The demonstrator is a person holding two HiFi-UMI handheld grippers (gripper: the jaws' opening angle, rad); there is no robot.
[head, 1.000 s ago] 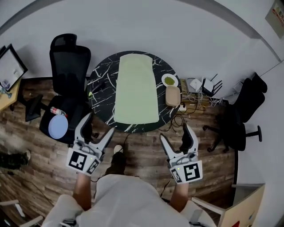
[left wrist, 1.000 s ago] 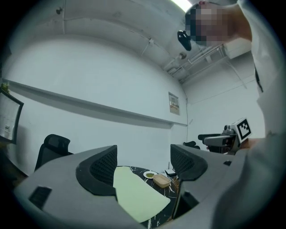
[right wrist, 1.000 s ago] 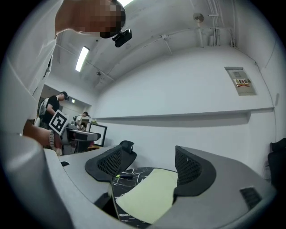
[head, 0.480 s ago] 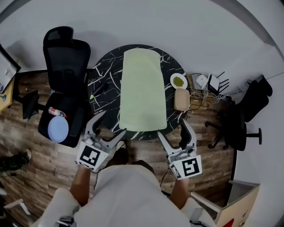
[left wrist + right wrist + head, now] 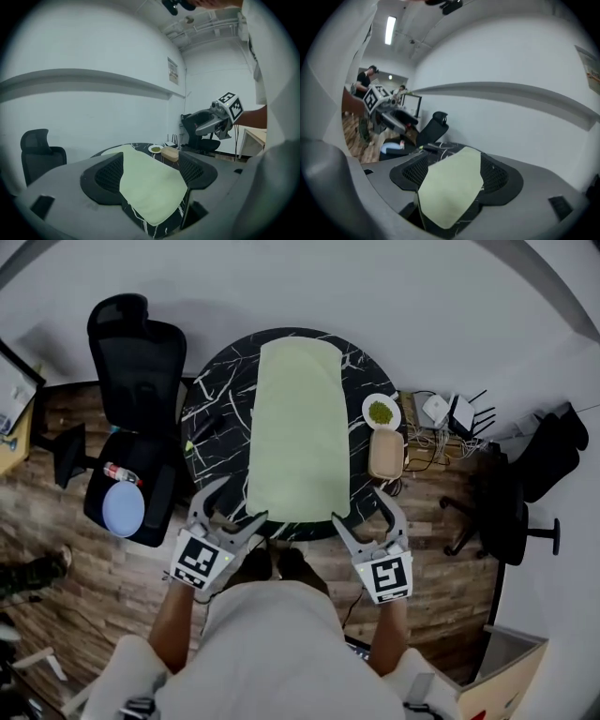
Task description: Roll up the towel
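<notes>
- towel [image 5: 295,432]: pale green, lying flat and fully unrolled on the round black marble table [image 5: 217,409]. Long axis runs away from the person; near short edge sits at the table's near rim.
- No fold or roll started yet.
- left gripper [image 5: 234,504]: jaws wide apart, nothing between them. It is just short of the towel's near-left corner, not touching. Its own view shows the towel [image 5: 150,183] framed past the jaws.
- right gripper [image 5: 362,510]: same, jaws spread and empty, just off the near-right corner. Its view also looks over the towel [image 5: 450,187].
- Step, as I read it: pre-grasp approach, rolling not begun.
- Next move probably needs both grippers down on the near edge, one per corner, pinching the top layer only. Then turn the edge over evenly and roll away from the person. Uneven grip would likely skew the roll.
- Containers on the table's right side, just beside the towel's long edge:
  - small white dish [image 5: 380,412], with a patch of something green in it.
  - tan oblong box [image 5: 385,454], top looks closed, contents can't tell.
- Both sit close enough that the roll could nudge them if it drifts right.
- black office chair [image 5: 136,362] left of the table, a light blue disc [image 5: 123,510] on its seat.
</notes>
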